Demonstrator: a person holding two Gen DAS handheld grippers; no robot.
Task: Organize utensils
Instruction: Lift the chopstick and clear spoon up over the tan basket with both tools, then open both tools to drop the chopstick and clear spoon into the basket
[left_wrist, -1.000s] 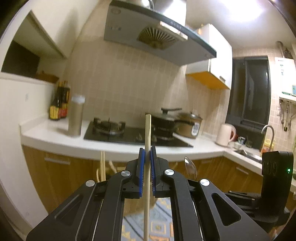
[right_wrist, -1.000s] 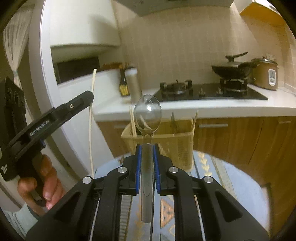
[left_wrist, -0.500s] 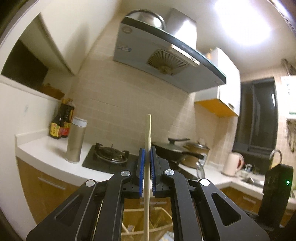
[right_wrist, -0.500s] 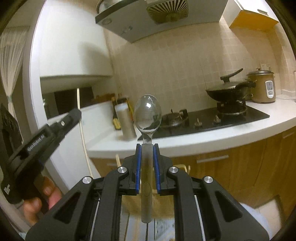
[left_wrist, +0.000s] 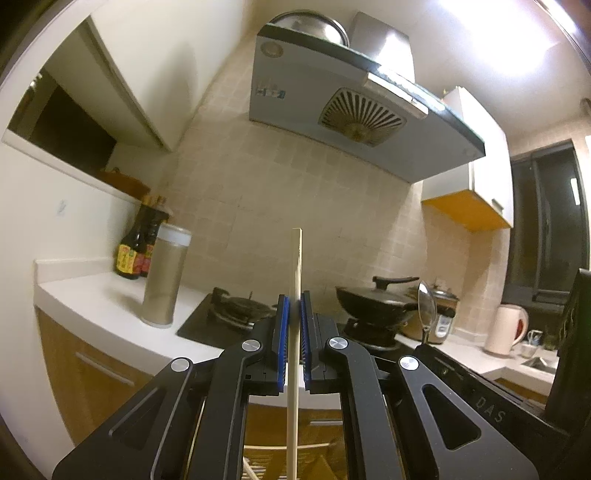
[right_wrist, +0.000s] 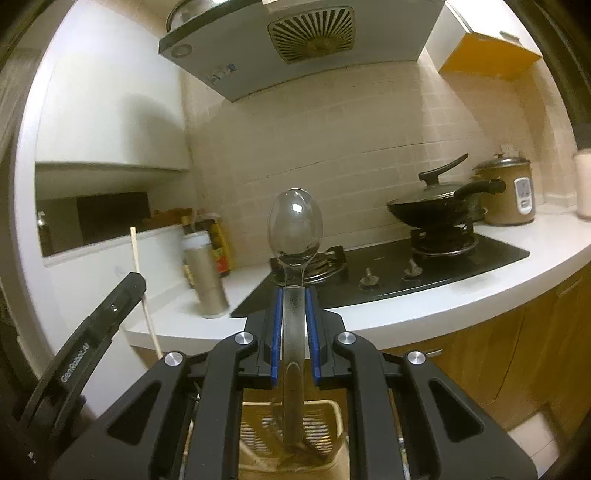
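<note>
My left gripper (left_wrist: 294, 306) is shut on a pale wooden chopstick (left_wrist: 295, 280) held upright; it also shows in the right wrist view (right_wrist: 142, 291) at the left. My right gripper (right_wrist: 294, 295) is shut on a metal spoon (right_wrist: 294, 236), bowl up. The spoon's handle hangs over a beige slotted utensil basket (right_wrist: 291, 439) directly below, with several utensils inside. The spoon bowl shows edge-on in the left wrist view (left_wrist: 426, 306). The basket's rim (left_wrist: 266, 448) shows under the left gripper.
A white counter (right_wrist: 424, 295) carries a black gas hob (right_wrist: 388, 266), a black lidded wok (right_wrist: 439, 210), a rice cooker (right_wrist: 511, 199), a tall canister (right_wrist: 207, 277) and sauce bottles (left_wrist: 133, 251). A range hood (left_wrist: 354, 110) hangs above. A kettle (left_wrist: 506, 328) stands at the right.
Both grippers have risen and tilted upward, each still holding its utensil. The basket has dropped to the bottom edge of both views and the range hood has come into sight.
</note>
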